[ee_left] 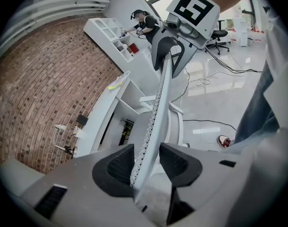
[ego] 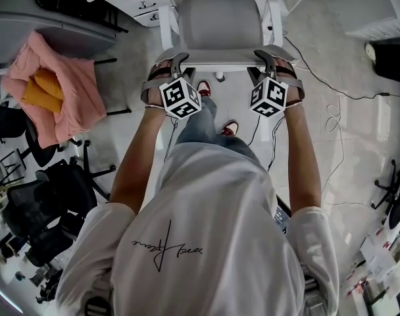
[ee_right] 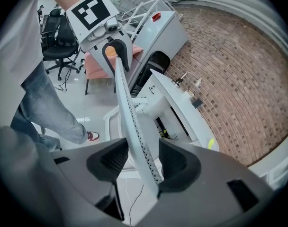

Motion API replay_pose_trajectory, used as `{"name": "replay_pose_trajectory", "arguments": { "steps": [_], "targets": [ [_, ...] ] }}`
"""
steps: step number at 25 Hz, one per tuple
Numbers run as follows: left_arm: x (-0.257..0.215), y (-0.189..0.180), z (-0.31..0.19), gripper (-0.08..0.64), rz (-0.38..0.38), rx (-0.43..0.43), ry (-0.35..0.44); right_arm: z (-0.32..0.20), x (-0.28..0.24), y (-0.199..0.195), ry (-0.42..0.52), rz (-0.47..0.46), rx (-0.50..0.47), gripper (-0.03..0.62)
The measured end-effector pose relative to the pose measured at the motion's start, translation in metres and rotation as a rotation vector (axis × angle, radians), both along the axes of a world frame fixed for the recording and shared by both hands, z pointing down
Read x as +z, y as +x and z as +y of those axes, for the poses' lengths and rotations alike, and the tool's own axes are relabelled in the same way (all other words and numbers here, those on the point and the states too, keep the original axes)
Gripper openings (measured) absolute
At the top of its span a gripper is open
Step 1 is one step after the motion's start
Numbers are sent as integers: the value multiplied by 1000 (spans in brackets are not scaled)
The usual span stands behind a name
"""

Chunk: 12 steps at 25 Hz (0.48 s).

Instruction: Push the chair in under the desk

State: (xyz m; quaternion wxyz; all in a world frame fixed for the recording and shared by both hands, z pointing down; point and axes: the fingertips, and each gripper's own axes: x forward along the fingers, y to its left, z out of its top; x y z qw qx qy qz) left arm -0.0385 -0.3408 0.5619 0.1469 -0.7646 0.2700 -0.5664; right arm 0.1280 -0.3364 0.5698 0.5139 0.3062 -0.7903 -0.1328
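A white chair stands in front of me with its seat (ego: 216,22) pointing away and the top edge of its backrest (ego: 220,61) nearest. My left gripper (ego: 170,64) straddles the left end of that edge and my right gripper (ego: 274,63) the right end. In the left gripper view the thin perforated backrest (ee_left: 158,108) runs between the left gripper's (ee_left: 146,157) wide jaws, the pads not squeezing it. In the right gripper view the backrest (ee_right: 127,108) likewise passes between my right gripper's (ee_right: 144,160) spread jaws. The white desk (ee_left: 103,112) (ee_right: 182,105) stands along a brick wall beyond the chair.
A white drawer unit (ego: 144,2) stands just left of the seat. A pink cloth (ego: 55,91) lies over a chair at left, above black office chairs (ego: 49,203). Cables (ego: 331,110) trail over the floor at right. My shoes (ego: 229,127) are behind the chair.
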Motion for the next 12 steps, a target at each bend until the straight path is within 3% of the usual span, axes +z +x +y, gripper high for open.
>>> {"name": "replay_pose_trajectory", "arguments": {
  "steps": [12],
  "targets": [
    [0, 4, -21, 167, 11, -19, 1, -25, 0, 4, 17, 4, -24, 218]
  ]
}}
